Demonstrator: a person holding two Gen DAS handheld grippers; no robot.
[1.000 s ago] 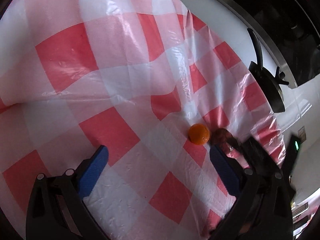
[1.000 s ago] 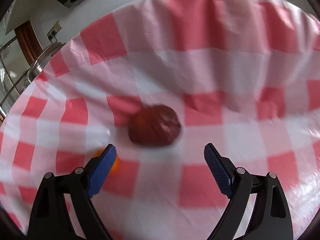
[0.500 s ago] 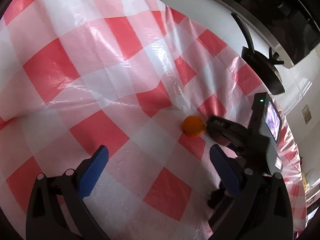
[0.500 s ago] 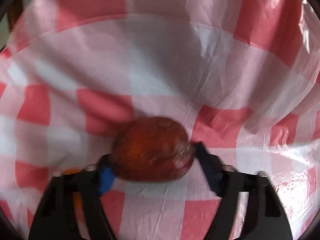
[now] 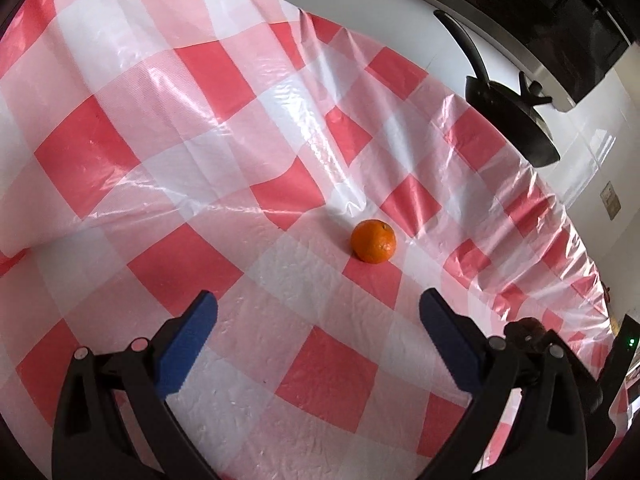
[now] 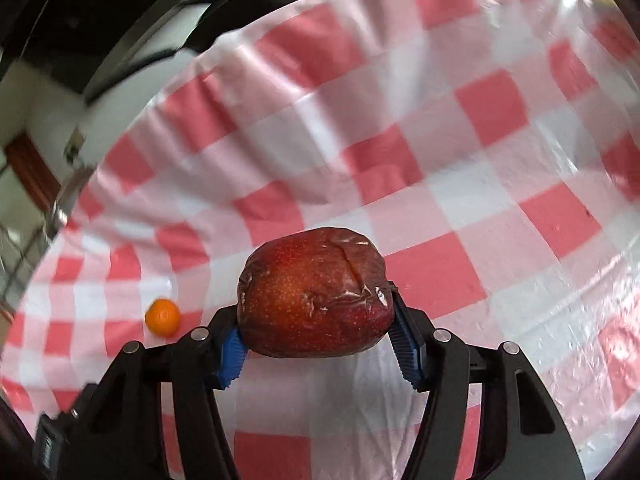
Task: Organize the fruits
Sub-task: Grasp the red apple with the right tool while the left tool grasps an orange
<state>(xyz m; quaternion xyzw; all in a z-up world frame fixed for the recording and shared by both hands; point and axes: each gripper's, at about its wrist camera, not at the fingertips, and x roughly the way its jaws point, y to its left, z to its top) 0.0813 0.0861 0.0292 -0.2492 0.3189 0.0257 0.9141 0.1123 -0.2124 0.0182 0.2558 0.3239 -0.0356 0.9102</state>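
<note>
A small orange lies on the red-and-white checked tablecloth, a little ahead of my left gripper, which is open and empty. The orange also shows at the lower left of the right wrist view. My right gripper is shut on a red apple wrapped in plastic film and holds it above the cloth. A bit of the apple and the right gripper shows at the lower right of the left wrist view.
A black pan with a long handle sits on the white counter beyond the cloth's far right edge. The cloth is wrinkled with raised folds near the orange. A dark stove or appliance lies beyond the counter.
My right gripper closed on the apple and lifted it away from the orange. The orange now lies alone. The left gripper stayed open and shifted slightly.
</note>
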